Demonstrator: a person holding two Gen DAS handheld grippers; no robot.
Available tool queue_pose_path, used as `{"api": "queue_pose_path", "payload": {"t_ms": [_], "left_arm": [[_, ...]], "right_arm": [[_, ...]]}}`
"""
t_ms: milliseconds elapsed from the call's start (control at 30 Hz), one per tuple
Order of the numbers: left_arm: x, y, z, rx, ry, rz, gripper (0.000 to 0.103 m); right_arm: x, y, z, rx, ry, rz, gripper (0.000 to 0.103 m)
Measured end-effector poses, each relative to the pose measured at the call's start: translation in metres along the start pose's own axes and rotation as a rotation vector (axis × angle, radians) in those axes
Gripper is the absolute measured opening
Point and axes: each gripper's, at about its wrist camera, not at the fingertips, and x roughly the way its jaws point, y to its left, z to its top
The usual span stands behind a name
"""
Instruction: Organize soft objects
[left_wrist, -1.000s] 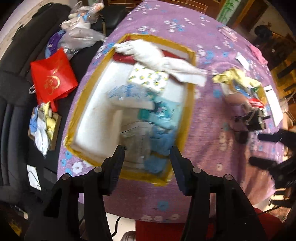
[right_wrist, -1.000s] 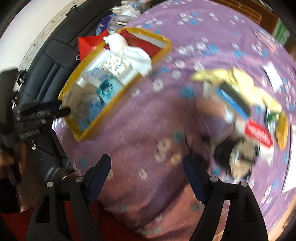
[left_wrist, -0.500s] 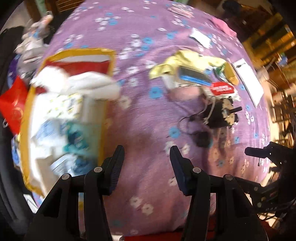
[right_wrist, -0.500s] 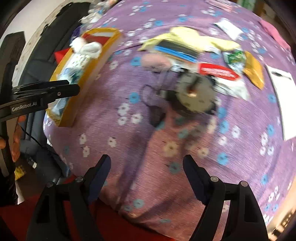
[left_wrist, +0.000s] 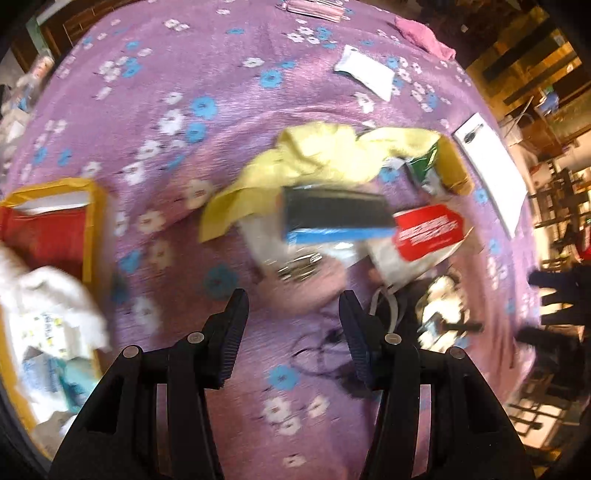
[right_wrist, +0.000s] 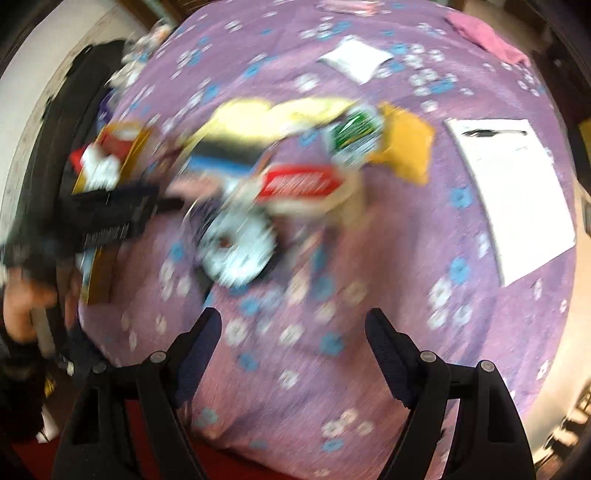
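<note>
With both the left gripper (left_wrist: 293, 325) and the right gripper (right_wrist: 293, 347) empty, jaws apart, a blind grab at the frame-centre pile risks snagging the black cable (left_wrist: 317, 354) instead of the crumpled yellow cloth (left_wrist: 317, 155).

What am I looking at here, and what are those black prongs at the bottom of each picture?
The prongs are the fingers of two hand-held grabbing tools; a person carries one in each hand. Each picture comes from a camera on one tool, looking along its fingers. The left gripper and right gripper are both open and hold nothing. Below them is a purple flowered cloth with a pile: a yellow cloth, a blue-edged box, a red packet. At the left edge is a yellow-rimmed box already holding soft things.
</note>
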Motion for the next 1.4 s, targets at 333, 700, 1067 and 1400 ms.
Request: {"api": "queue_pose_path", "payload": {"t_ms": [333,700,1067,1400], "left_arm": [[0.019,0.008,0.004,-0.072,-0.021,-0.040,0.043],[-0.026,0.030,-0.065,-0.118,-0.033,-0.111,0.042],[-0.038,0.042,-0.107,-0.198,-0.057,-0.126,0.043],[-0.049,0.031,-0.124,-0.163,-0.074,-0.103,0.043]], "right_arm": [[0.052,-0.013,0.068,0.108,0.068,0.050,0.080],[0.086,-0.009,0.079,0.126,0.137,0.050,0.070],[0.063,-0.004,0.080,0.106,0.017,0.072,0.027],[0.039,0.020,0.085,0.008,-0.021,0.052,0.023]]}}
